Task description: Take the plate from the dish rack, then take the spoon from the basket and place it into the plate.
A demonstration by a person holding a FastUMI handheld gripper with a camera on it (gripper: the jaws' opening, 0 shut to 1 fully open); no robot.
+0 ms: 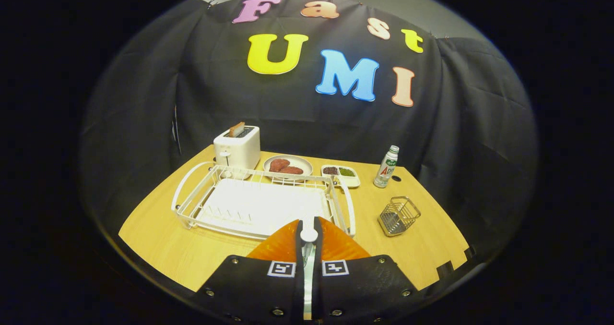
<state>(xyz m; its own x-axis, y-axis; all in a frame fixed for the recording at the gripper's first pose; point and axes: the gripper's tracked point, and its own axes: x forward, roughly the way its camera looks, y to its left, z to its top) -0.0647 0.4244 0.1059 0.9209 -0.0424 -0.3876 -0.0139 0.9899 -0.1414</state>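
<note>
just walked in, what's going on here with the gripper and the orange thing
A hand-held gripper has its fingers closed on a white spoon, right above an orange plate lying near the front of the wooden table. The white dish rack just beyond is empty, and so is the wire basket to its right. The spoon hasn't been let go yet.

Black screw-studded tongs (308, 236) with square markers
</note>
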